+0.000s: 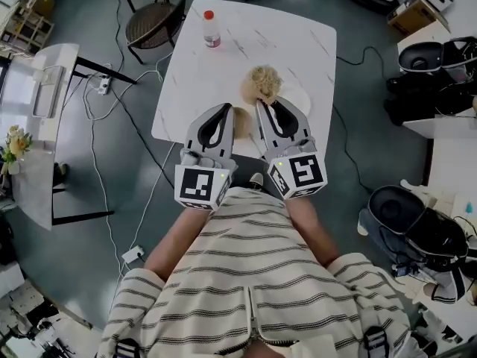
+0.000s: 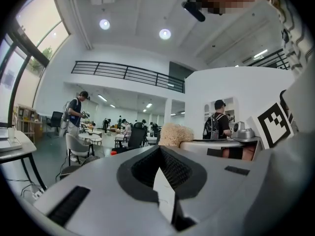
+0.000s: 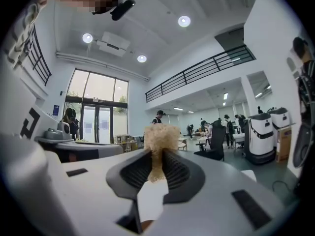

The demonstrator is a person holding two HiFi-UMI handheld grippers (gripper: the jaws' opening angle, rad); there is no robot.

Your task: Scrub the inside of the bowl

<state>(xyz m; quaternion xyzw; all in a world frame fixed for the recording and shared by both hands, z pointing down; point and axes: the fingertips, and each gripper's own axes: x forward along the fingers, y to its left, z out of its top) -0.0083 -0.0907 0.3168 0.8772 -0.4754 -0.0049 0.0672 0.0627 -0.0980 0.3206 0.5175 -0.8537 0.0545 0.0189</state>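
Observation:
I hold both grippers raised side by side over the near edge of the white table (image 1: 223, 66). My right gripper (image 1: 263, 107) (image 3: 156, 155) is shut on a tan fibrous scrubber (image 1: 263, 84) (image 3: 158, 137), whose tuft sticks out past the jaw tips. To its left, my left gripper (image 1: 223, 112) (image 2: 160, 150) has its jaws together with nothing between them; the scrubber (image 2: 173, 133) shows just beyond it. A pale rounded shape (image 1: 301, 98) on the table behind the right gripper may be the bowl. A tan rounded thing (image 1: 241, 122) shows between the grippers, mostly hidden.
A clear bottle with a red cap (image 1: 212, 30) stands at the table's far left. A dark chair (image 1: 156, 19) sits beyond the table's far left corner. Cables (image 1: 112, 125) run over the grey floor on the left. Other tables and equipment stand at both sides.

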